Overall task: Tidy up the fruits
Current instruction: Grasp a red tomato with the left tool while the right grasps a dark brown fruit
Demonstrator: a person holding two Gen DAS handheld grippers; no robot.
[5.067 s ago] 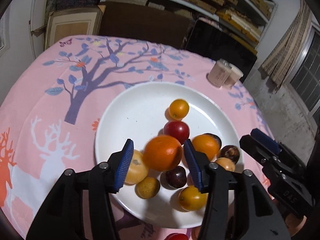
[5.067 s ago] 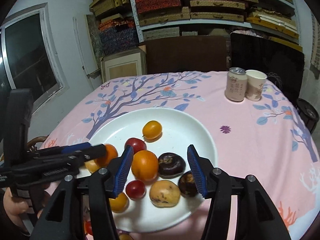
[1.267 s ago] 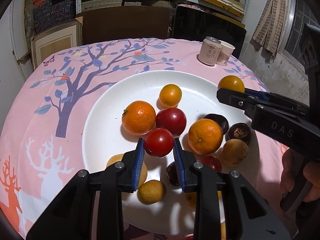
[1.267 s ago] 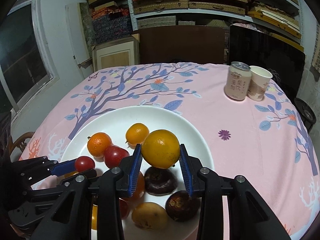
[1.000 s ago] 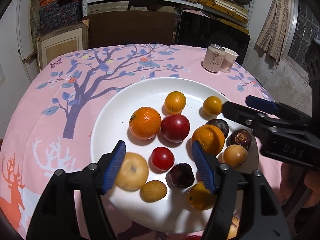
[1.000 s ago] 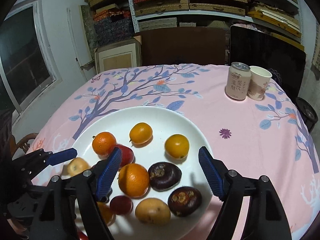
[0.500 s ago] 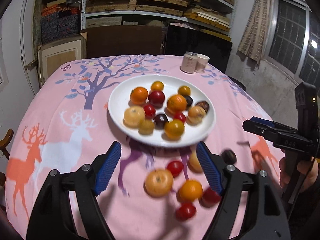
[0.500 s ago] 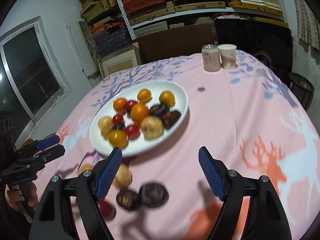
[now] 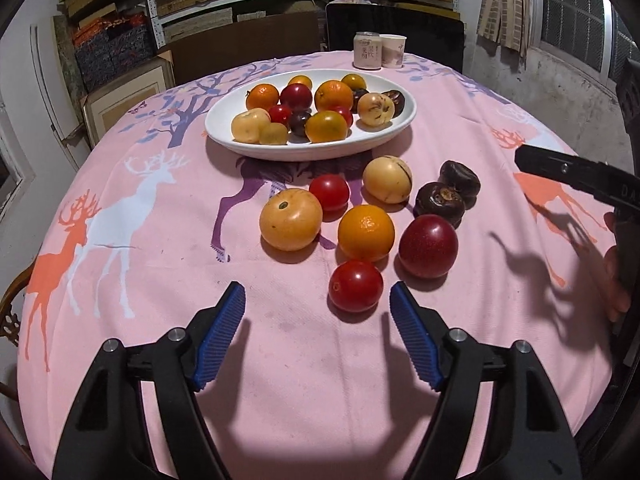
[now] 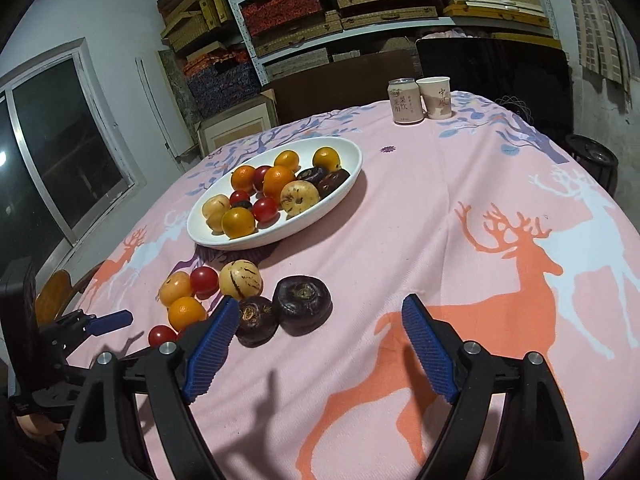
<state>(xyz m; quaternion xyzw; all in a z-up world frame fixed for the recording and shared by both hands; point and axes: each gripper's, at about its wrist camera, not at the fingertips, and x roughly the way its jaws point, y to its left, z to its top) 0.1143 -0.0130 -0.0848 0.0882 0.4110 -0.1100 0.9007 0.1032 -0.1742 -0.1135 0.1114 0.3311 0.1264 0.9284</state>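
Observation:
A white plate (image 9: 256, 148) (image 10: 200, 236) holds several fruits at the table's far side. Loose fruits lie on the pink cloth in front of it: a red tomato (image 9: 355, 285), an orange (image 9: 365, 232), a dark red plum (image 9: 428, 245), a yellow tomato (image 9: 291, 219), a pale melon-like fruit (image 9: 387, 179) and two dark water chestnuts (image 10: 302, 305). My left gripper (image 9: 318, 336) is open and empty, just short of the red tomato. My right gripper (image 10: 316, 344) is open and empty, with the water chestnuts close ahead of its left finger.
A drink can (image 10: 405, 101) and a paper cup (image 10: 437, 96) stand at the table's far edge. Shelves with boxes and a dark chair back are behind the table. A wooden chair (image 10: 56, 292) shows at the table's left edge.
Both grippers let go of their fruit on the plate, opened, and pulled back toward the table's near side. The loose fruits on the cloth now lie just ahead of the fingers.

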